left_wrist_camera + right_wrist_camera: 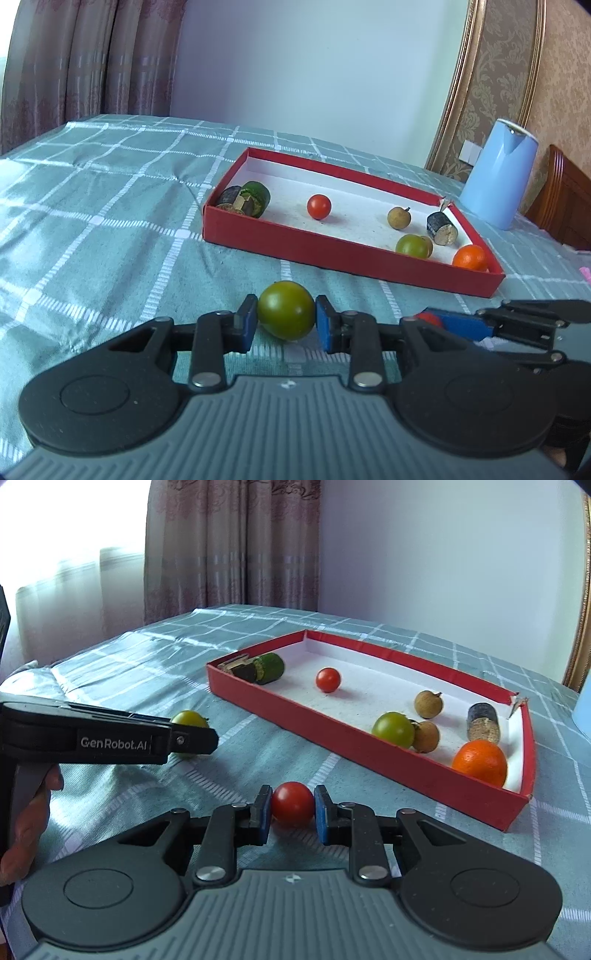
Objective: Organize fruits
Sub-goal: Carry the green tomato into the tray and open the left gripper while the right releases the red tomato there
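My left gripper [286, 318] is shut on a green tomato [286, 309], low over the checked cloth in front of the red tray [332, 254]. My right gripper [291, 808] is shut on a red tomato [292, 803], also low over the cloth, near the tray's [369, 746] front wall. The left gripper with its green tomato [189, 720] shows at the left of the right wrist view. In the tray lie a red tomato [328, 679], a green tomato [393, 729], two longans [428, 703], an orange [480, 762] and dark cucumber pieces [267, 668].
A light blue kettle [498, 173] stands behind the tray's right end. A wooden chair back [569, 206] is at the far right. The teal checked cloth [92, 206] covers the table. Curtains and a wall stand behind.
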